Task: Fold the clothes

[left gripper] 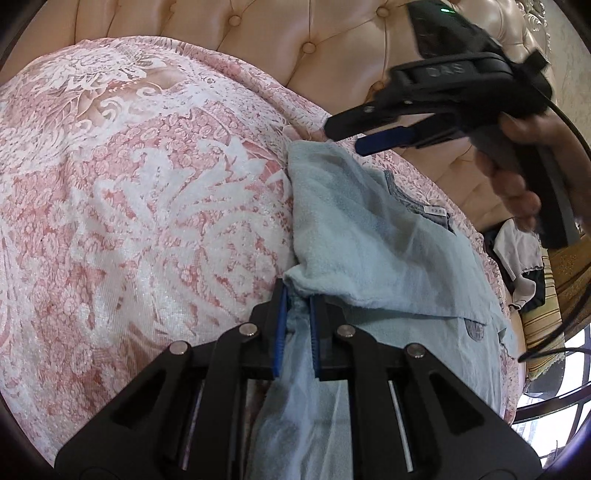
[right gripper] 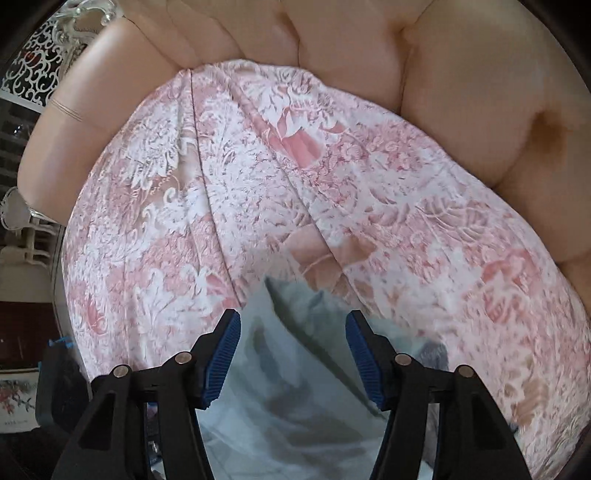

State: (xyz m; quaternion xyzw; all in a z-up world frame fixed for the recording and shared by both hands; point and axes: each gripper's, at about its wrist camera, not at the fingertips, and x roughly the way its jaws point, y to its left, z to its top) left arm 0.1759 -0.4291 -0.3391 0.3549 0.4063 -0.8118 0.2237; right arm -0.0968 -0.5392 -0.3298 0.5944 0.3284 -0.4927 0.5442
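My left tongs (left gripper: pixel 295 332) sit clamped on a bunched edge of the light blue garment (left gripper: pixel 369 236), blue pads pinching the cloth between them. Ahead and to their right, the garment lies partly folded over on the pink floral cover (left gripper: pixel 140 206), its neck label (left gripper: pixel 436 211) showing. Farther off, upper right, my right tongs (left gripper: pixel 345 138) hover above the garment's far corner, held by a hand (left gripper: pixel 517 173); their fingers stand apart, gripping nothing. From the right wrist view, those tongs (right gripper: pixel 291 332) are spread wide, with blurred garment (right gripper: pixel 295 387) lying below and between them. Beyond it the cover (right gripper: pixel 388 192) runs on to the tufted beige backrest (right gripper: pixel 351 33).
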